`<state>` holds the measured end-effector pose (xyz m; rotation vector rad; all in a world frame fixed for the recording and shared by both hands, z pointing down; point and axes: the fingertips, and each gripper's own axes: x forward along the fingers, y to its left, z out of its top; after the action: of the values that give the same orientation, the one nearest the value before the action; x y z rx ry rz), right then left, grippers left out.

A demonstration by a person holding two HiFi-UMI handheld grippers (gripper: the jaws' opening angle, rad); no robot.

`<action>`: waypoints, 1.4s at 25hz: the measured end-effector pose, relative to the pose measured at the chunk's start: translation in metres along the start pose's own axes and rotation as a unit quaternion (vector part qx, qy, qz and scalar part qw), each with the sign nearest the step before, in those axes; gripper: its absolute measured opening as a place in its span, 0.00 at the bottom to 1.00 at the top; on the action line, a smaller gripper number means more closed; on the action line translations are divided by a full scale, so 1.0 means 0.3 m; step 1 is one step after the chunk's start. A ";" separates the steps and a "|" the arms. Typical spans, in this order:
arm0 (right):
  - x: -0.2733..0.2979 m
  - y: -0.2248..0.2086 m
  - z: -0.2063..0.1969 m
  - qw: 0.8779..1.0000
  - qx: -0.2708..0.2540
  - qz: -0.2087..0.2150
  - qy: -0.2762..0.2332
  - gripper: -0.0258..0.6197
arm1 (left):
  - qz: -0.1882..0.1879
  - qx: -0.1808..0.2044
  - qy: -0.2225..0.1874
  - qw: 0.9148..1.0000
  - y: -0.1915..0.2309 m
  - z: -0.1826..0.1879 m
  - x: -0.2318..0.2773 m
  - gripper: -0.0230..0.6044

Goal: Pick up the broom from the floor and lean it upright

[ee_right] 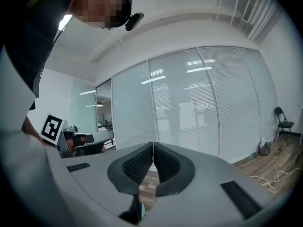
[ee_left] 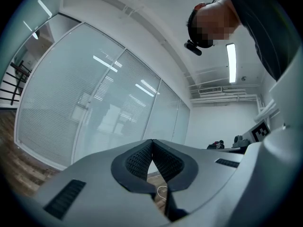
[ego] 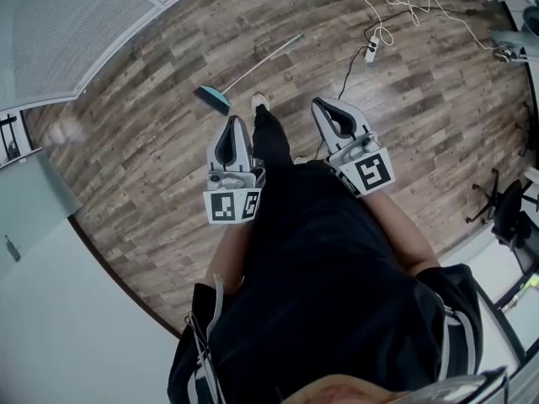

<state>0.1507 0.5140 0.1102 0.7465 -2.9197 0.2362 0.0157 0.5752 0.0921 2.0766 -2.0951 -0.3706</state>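
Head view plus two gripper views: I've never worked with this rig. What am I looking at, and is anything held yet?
There is no robot arm. A person holds a two-jaw gripper in each hand; the marker cubes are part of them. The head view comes from a camera on the person's head looking steeply down: the left gripper at its left, the right gripper at its right. Each other picture comes from a camera riding on one gripper, looking along its jaws. Both pairs are closed together, empty. The broom lies flat on the wood floor ahead, untouched. A power strip lies further right.
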 end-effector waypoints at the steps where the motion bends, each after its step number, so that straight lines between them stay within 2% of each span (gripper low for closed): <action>1: 0.053 -0.018 0.014 1.000 -0.003 -0.001 0.001 0.07 | 0.001 0.001 0.001 1.000 0.040 0.009 0.039 0.07; 3: 0.163 -0.057 0.034 1.000 -0.007 0.000 0.007 0.07 | 0.008 0.002 0.002 1.000 0.123 0.028 0.115 0.07; 5: 0.283 -0.082 0.051 1.000 -0.004 0.018 0.016 0.07 | 0.014 -0.005 0.006 1.000 0.200 0.041 0.187 0.07; 8: 0.460 -0.092 0.093 0.999 -0.020 0.043 0.026 0.07 | -0.002 -0.010 0.015 1.000 0.280 0.056 0.270 0.07; 12: 0.633 -0.146 0.114 0.998 -0.029 0.028 0.047 0.07 | 0.002 -0.020 0.028 0.999 0.404 0.050 0.361 0.07; 15: 0.693 -0.186 0.102 0.998 -0.016 0.022 0.050 0.07 | 0.011 -0.038 0.038 0.998 0.493 0.041 0.435 0.07; 18: 0.702 -0.192 0.070 0.998 0.024 0.034 0.049 0.07 | 0.018 -0.022 0.052 0.998 0.534 0.032 0.483 0.07; 22: 0.715 -0.209 -0.022 0.996 0.047 0.023 0.075 0.07 | 0.026 -0.010 0.070 0.997 0.580 -0.011 0.558 0.07; 24: 0.746 -0.223 -0.062 0.994 0.072 0.041 0.076 0.07 | 0.035 -0.024 0.083 0.996 0.608 -0.060 0.609 0.07; 26: 0.783 -0.233 -0.062 0.992 0.084 0.077 0.058 0.07 | 0.042 -0.048 0.101 0.993 0.619 -0.124 0.652 0.07; 28: 0.832 -0.255 -0.037 0.992 0.069 0.098 0.030 0.07 | 0.044 -0.051 0.122 0.990 0.623 -0.196 0.684 0.07; 32: 0.968 -0.353 -0.046 0.994 0.043 0.097 -0.014 0.07 | 0.048 -0.023 0.174 0.983 0.684 -0.403 0.745 0.07; 35: 1.049 -0.433 -0.108 0.993 0.021 0.109 -0.036 0.07 | 0.044 -0.039 0.213 0.975 0.740 -0.590 0.806 0.07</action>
<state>-0.0580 0.2606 0.2057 0.4500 -3.0741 0.2983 -0.1492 0.3237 0.3126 1.8129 -1.8731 0.0094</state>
